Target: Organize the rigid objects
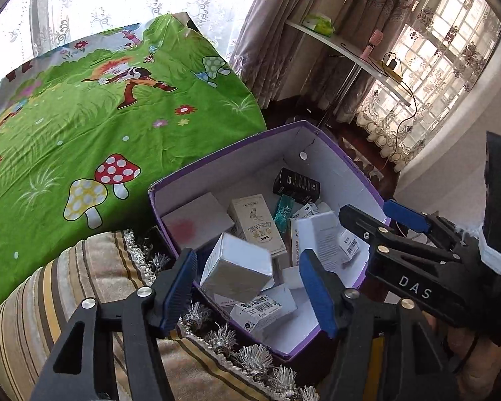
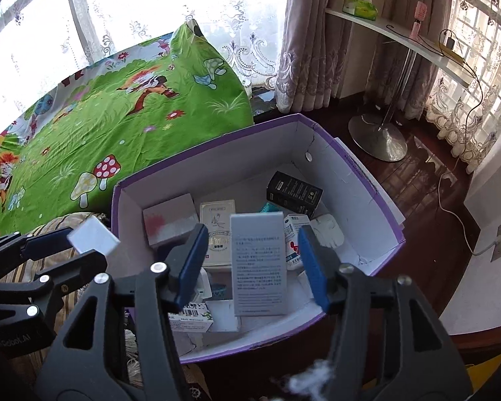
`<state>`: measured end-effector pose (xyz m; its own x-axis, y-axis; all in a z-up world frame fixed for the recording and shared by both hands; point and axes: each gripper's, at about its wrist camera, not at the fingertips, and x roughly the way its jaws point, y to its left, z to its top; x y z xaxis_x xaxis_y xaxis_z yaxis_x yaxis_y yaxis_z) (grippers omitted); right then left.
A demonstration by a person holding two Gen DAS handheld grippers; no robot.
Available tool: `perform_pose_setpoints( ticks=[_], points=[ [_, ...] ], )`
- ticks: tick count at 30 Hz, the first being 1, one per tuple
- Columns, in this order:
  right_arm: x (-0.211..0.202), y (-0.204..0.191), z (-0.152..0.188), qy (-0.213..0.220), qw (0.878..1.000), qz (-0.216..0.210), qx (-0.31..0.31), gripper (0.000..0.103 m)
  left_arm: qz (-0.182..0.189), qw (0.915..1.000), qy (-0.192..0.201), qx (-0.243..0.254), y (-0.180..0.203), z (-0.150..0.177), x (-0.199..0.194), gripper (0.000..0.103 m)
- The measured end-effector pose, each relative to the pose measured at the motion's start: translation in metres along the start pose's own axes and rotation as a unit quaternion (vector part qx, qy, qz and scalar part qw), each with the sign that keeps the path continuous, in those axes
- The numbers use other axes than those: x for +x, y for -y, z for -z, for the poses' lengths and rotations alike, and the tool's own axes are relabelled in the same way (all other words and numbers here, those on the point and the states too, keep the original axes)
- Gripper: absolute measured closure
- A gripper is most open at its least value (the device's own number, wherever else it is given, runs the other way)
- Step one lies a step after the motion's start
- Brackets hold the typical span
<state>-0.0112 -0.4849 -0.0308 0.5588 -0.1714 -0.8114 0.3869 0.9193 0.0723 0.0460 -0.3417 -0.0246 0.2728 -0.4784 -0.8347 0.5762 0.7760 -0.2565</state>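
A purple box with white inside (image 1: 237, 153) (image 2: 367, 180) holds several small cartons, among them a black one (image 1: 296, 185) (image 2: 294, 193) and a cream one (image 1: 255, 224). My left gripper (image 1: 248, 285) is open over the box's near left edge; a white cube box (image 1: 237, 269) sits blurred between its fingers, touching neither pad, apparently in mid-air. It also shows in the right wrist view (image 2: 93, 235). My right gripper (image 2: 254, 264) is open over the box; a flat grey-white printed carton (image 2: 259, 262) hangs between its fingers, apart from both pads.
The box rests on a striped tasselled cushion (image 1: 83, 277) beside a bed with a green cartoon sheet (image 1: 100, 127) (image 2: 117, 117). A white shelf table (image 2: 400, 40) on a metal base (image 2: 377, 137), curtains and a dark wood floor (image 2: 417, 180) lie beyond.
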Motion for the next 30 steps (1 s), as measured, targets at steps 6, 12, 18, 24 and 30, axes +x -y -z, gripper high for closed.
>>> perform_pose_setpoints(
  ticks=[6, 12, 18, 24, 30],
  points=[
    [-0.007, 0.002, 0.000, 0.002, 1.000, 0.006, 0.009, 0.009, 0.003, 0.9998, 0.014, 0.013, 0.005, 0.004, -0.011, 0.018],
    [-0.017, 0.009, 0.012, -0.019, 0.999, 0.036, 0.032, 0.003, -0.036, 0.9965, 0.042, 0.062, 0.024, 0.015, -0.028, 0.000],
    [-0.026, 0.014, 0.027, -0.021, 0.997, 0.067, 0.017, 0.003, -0.016, 0.9981, 0.024, 0.054, 0.021, 0.016, -0.021, 0.000],
    [-0.023, 0.021, 0.029, -0.029, 0.997, 0.068, 0.016, 0.003, -0.016, 0.9978, 0.023, 0.060, 0.023, 0.018, -0.020, 0.000],
    [-0.024, 0.017, 0.029, -0.027, 0.997, 0.066, 0.008, 0.003, -0.011, 0.9980, 0.018, 0.060, 0.023, 0.018, -0.019, 0.000]
  ],
)
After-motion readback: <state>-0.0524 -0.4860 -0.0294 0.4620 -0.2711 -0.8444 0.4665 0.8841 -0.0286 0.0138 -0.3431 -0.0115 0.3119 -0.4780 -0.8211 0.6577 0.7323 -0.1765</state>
